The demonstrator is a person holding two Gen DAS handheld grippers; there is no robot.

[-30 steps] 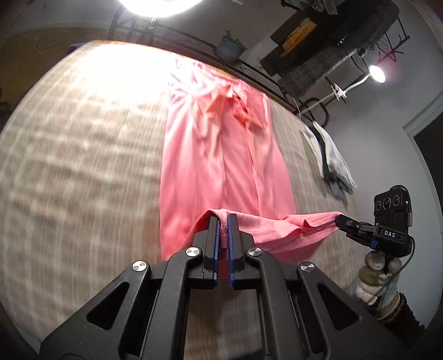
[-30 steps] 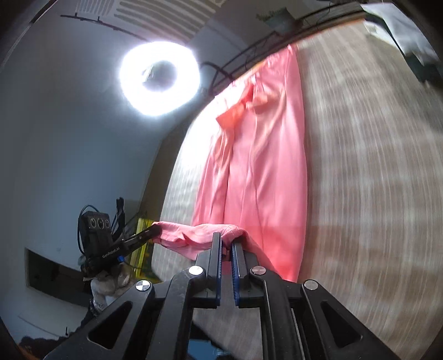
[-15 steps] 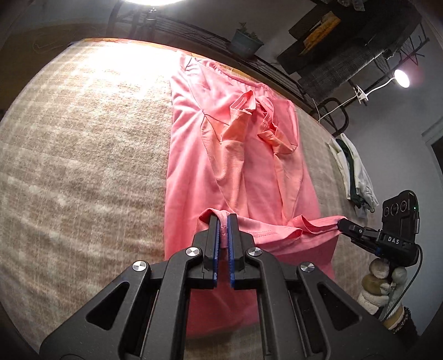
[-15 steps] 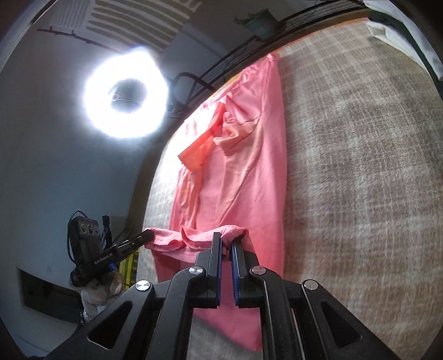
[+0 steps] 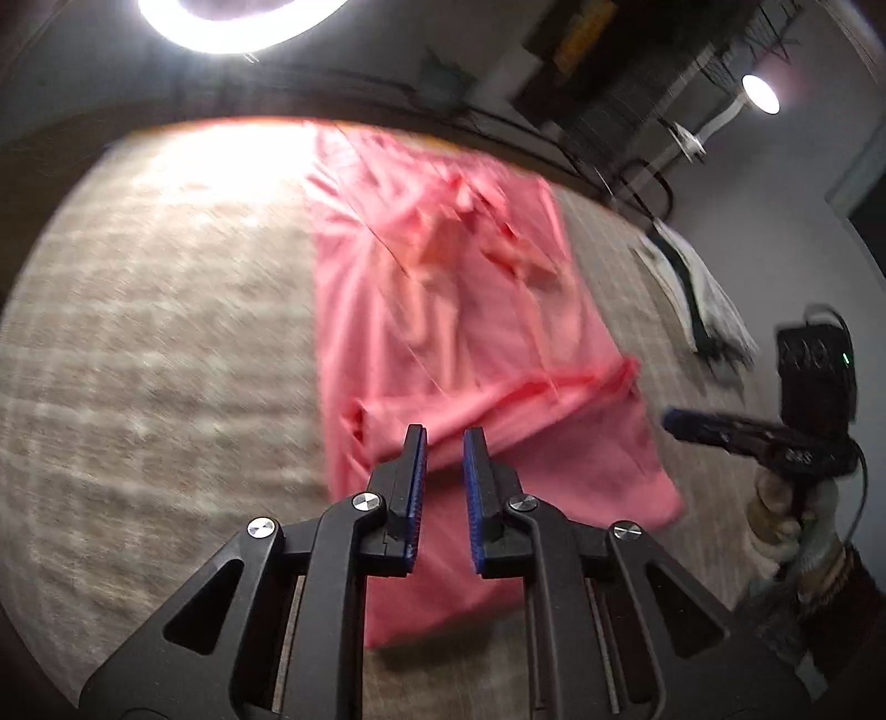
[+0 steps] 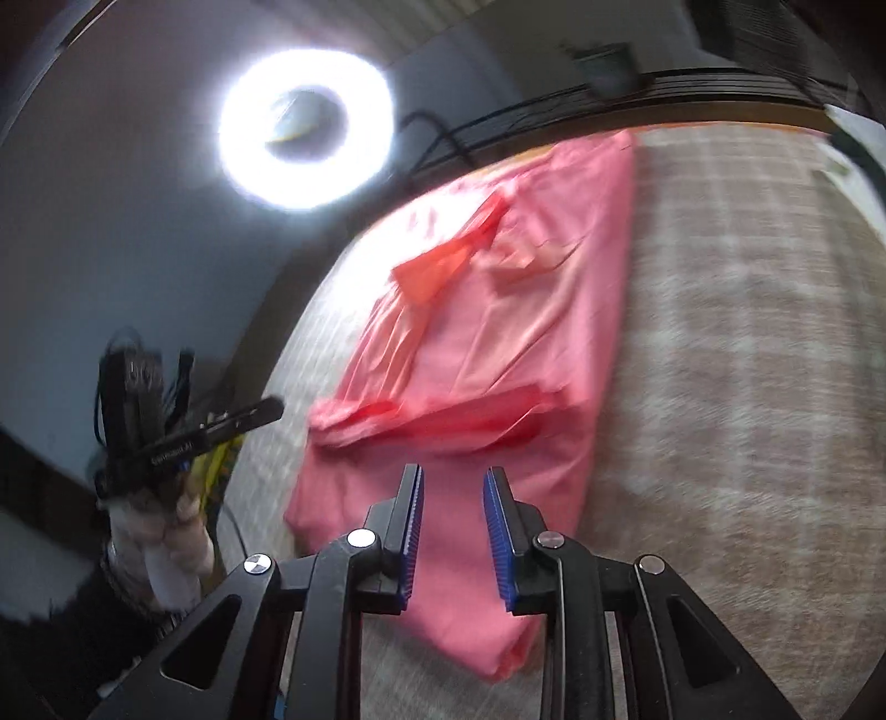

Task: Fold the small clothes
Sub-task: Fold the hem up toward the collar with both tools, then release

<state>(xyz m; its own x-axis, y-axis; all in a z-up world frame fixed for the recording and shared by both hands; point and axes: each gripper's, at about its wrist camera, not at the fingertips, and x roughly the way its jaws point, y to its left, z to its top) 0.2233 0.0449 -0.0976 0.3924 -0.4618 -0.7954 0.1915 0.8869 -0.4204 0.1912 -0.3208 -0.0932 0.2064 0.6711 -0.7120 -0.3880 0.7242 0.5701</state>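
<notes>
1. Beige checked cloth covers the bench (image 5: 155,354), lit by a ring light (image 5: 238,22) overhead. In the left wrist view, the pink garment (image 5: 443,310) lies flat on it, its near part folded back across the middle. The left hand-held gripper (image 5: 444,443) hovers over that fold, jaws apart and empty. A pale cloth (image 5: 703,288) lies far right.
2. In the right wrist view, the right hand-held gripper (image 6: 453,479) is likewise spread and empty above the garment (image 6: 526,332). The left hand-held gripper (image 6: 266,410) sits off the bench's left edge.
</notes>
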